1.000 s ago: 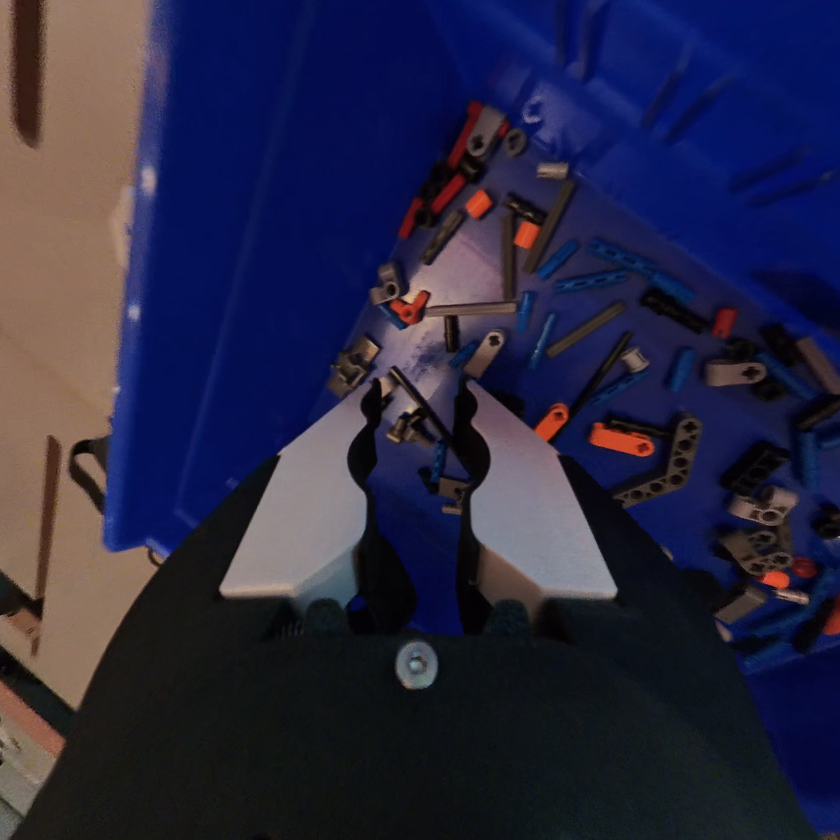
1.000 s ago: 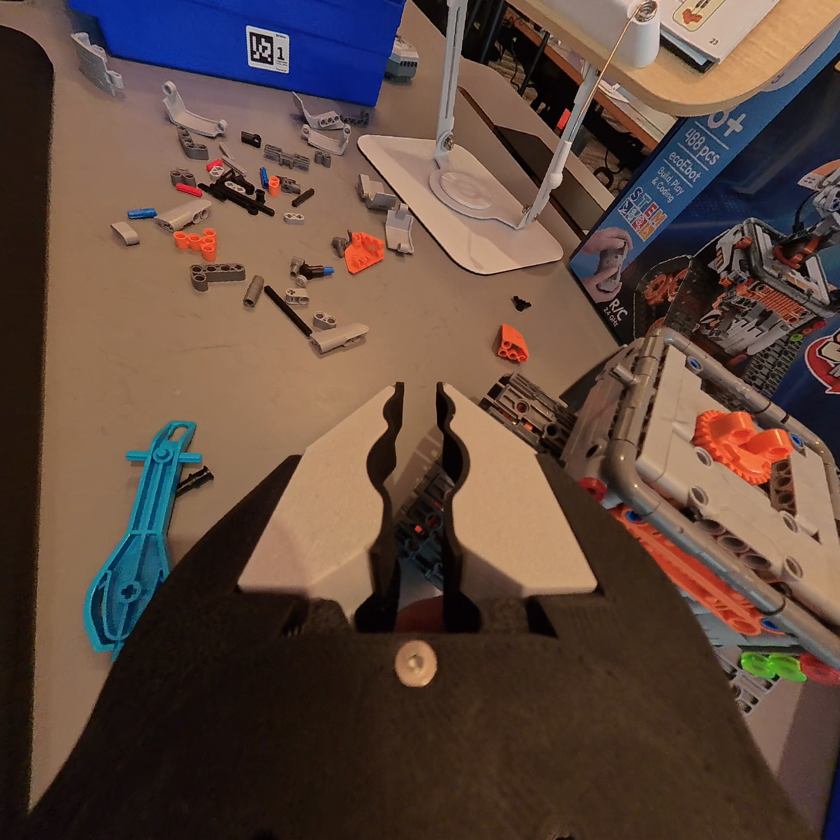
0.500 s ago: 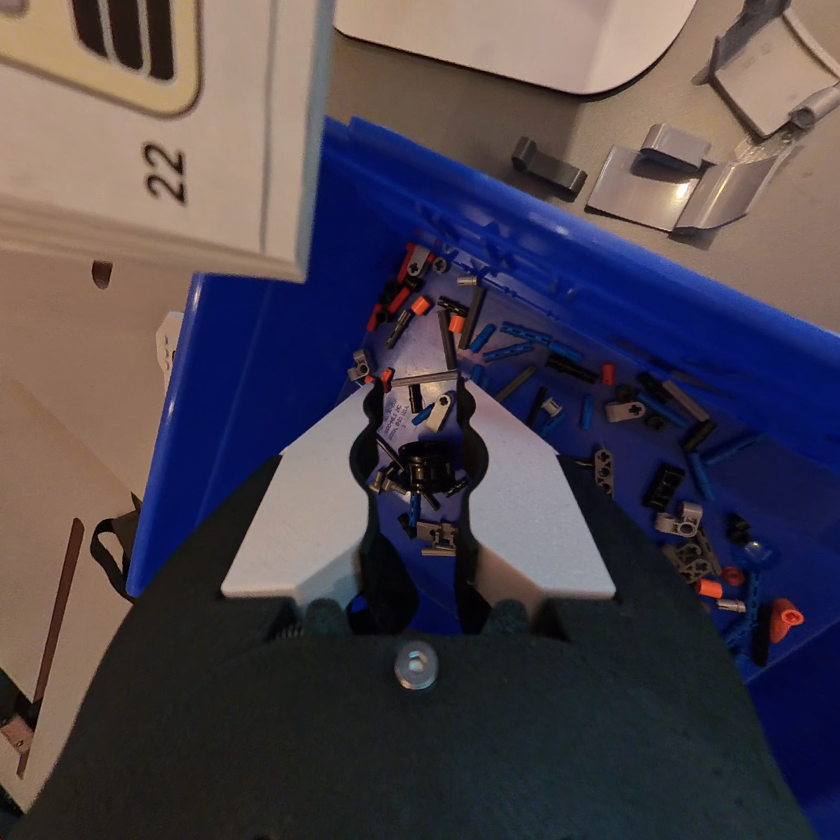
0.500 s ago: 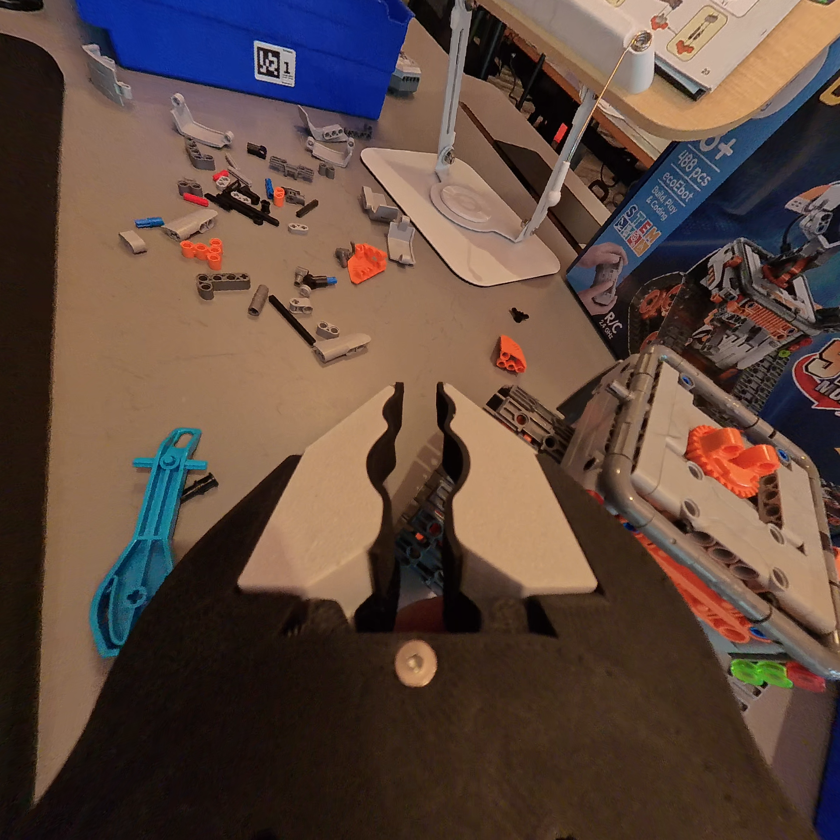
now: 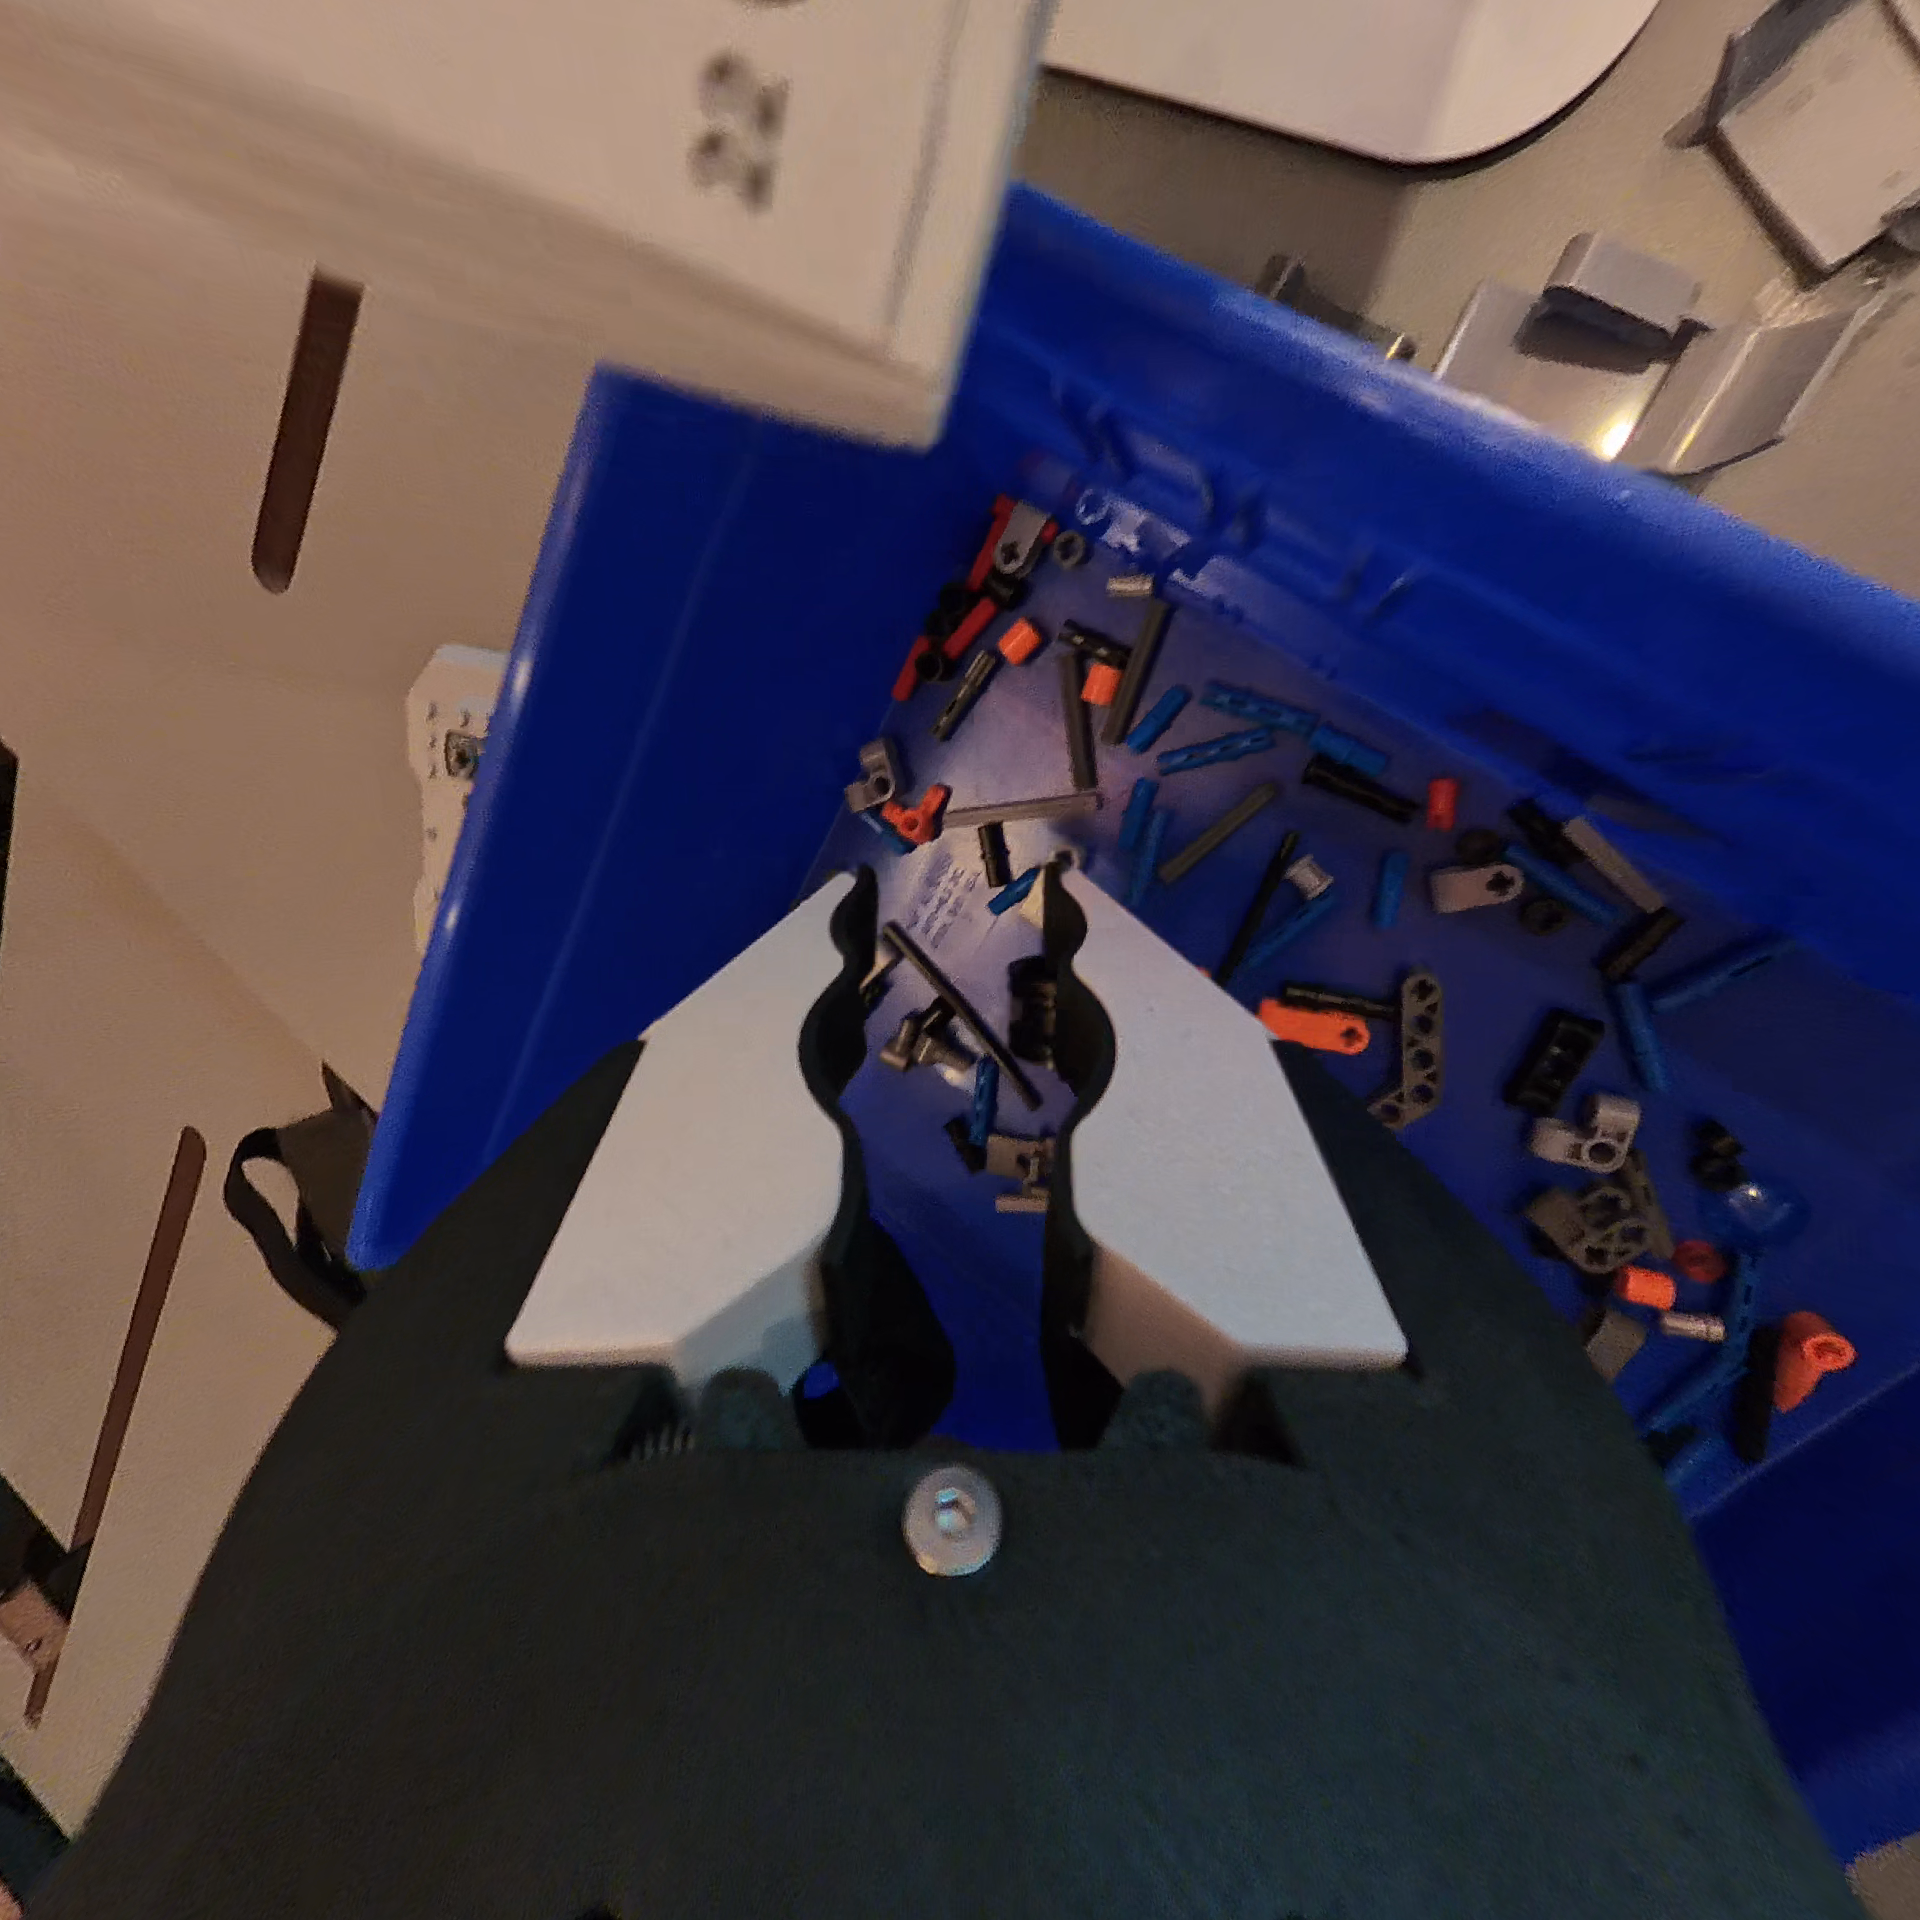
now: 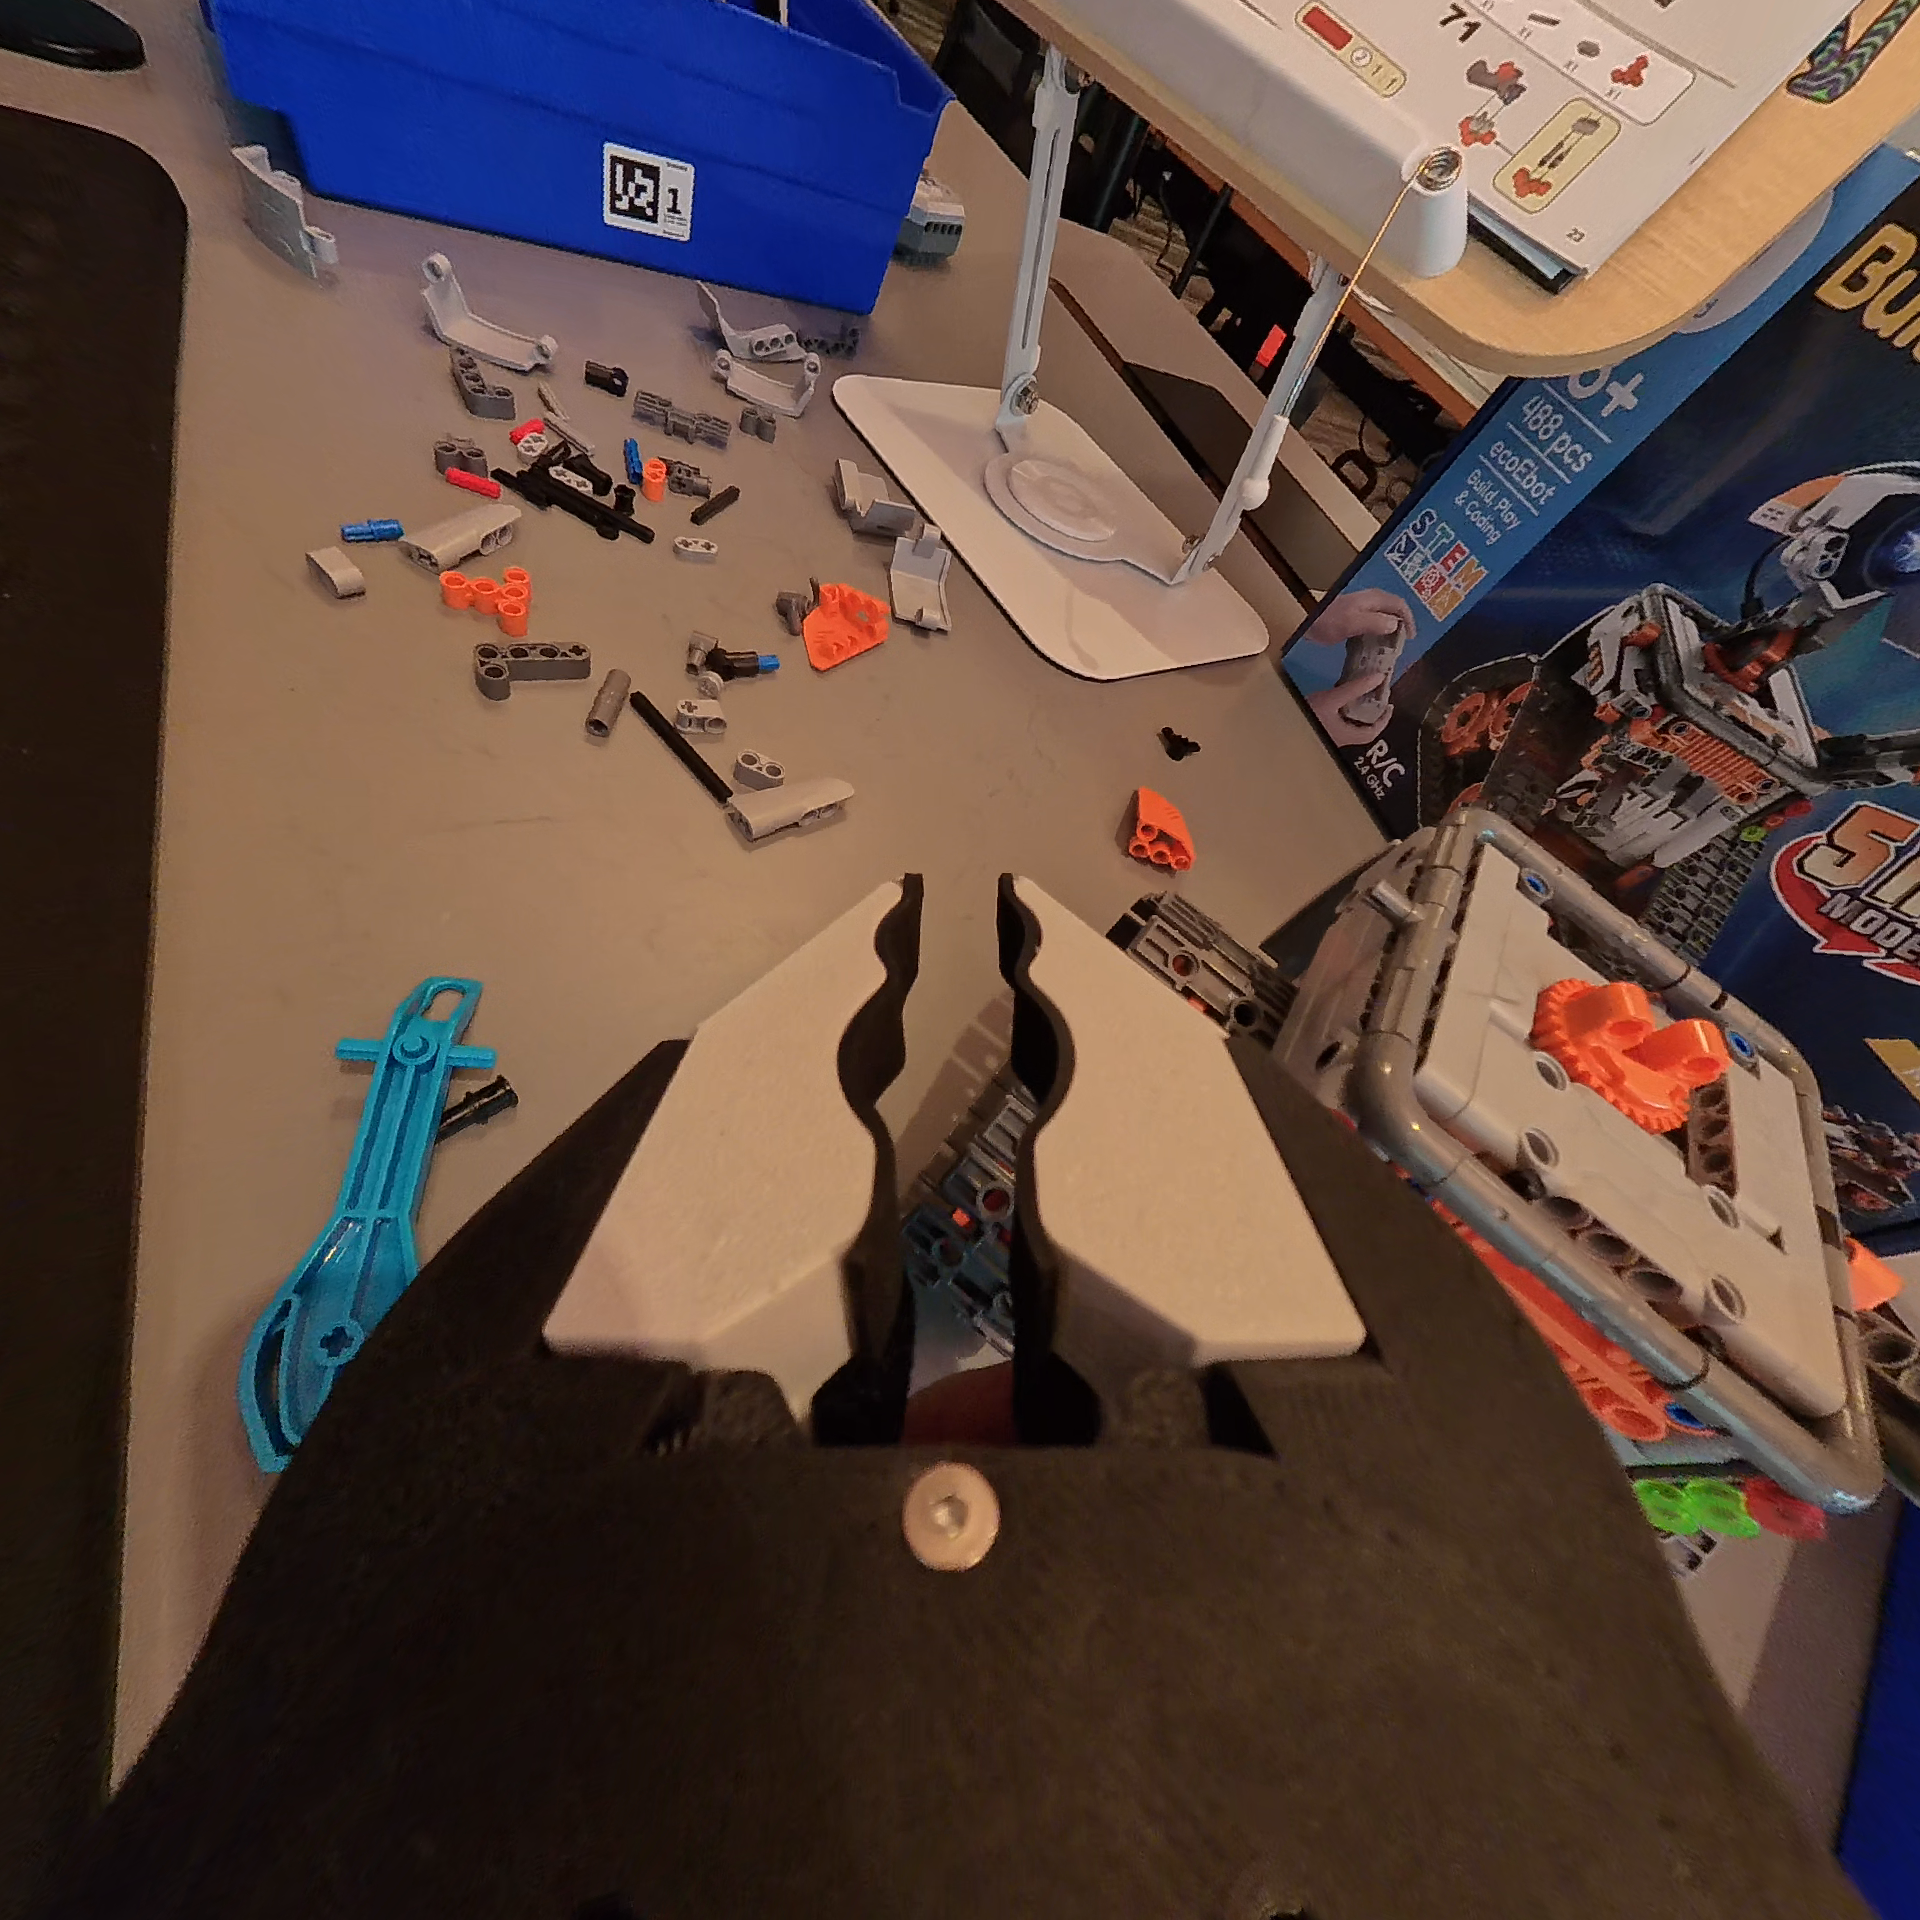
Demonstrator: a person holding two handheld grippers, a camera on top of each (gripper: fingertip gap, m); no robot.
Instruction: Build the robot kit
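My left gripper (image 5: 954, 883) hangs open over a blue bin (image 5: 675, 831) that holds several small black, blue, grey and orange building parts. A small black round part (image 5: 1036, 1013) shows against the inner edge of the right finger; I cannot tell whether it touches. A thin black axle (image 5: 956, 1013) lies below the gap. My right gripper (image 6: 959, 883) has a narrow gap with nothing between its tips. It sits low over the grey table, beside the grey track (image 6: 1195, 966) of a built grey and orange model (image 6: 1610, 1195).
Loose parts (image 6: 582, 540) are scattered on the table before the blue bin (image 6: 520, 125). A teal tool (image 6: 353, 1216) lies at the left and an orange piece (image 6: 1158, 831) ahead. A white stand base (image 6: 1039, 520) and the toy box (image 6: 1662, 623) stand at the right. The gap from one gripper's tips to the other's is roughly 50 cm. The thin black axle (image 5: 956, 1013) is closer to my left gripper, around 7 cm from its tips; the right tips are 55 cm off.
My left gripper rose out of the bin. The black round part appeared between its fingers and now sits by the right finger. The right gripper barely moved.
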